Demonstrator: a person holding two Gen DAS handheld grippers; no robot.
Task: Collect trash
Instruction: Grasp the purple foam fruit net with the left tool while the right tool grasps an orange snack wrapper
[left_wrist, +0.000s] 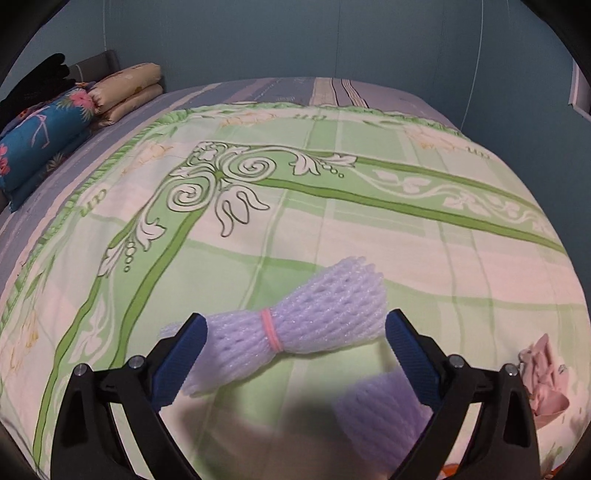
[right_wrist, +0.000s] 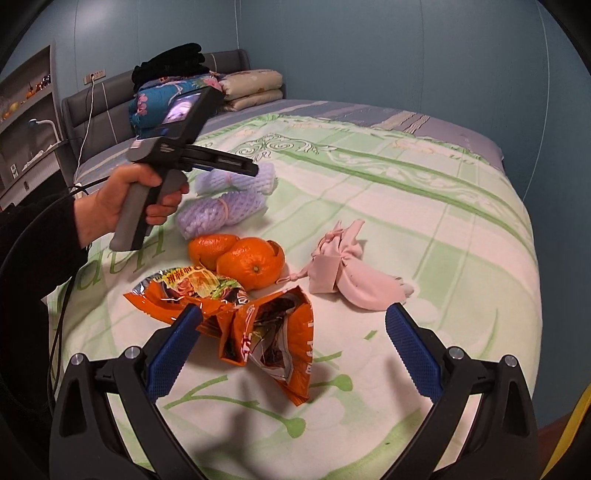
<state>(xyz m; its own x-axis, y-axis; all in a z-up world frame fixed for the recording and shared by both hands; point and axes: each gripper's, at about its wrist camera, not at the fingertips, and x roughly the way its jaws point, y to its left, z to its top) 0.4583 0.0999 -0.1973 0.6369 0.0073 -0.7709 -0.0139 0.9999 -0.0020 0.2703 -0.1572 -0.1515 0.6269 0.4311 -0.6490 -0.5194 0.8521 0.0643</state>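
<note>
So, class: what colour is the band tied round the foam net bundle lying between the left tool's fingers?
Pink: the band cinches the pale lilac foam net bundle; clearest in the left wrist view.

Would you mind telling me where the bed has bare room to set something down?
The far half of the green bedspread, beyond the pink cloth, is bare. The near-left is crowded: foam net bundles, orange peels and torn orange wrapper sit close together.

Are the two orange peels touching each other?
Touching. The right wrist view shows the nearer orange peel overlapping and pressed against the farther orange peel, with no bedspread visible between them.
</note>
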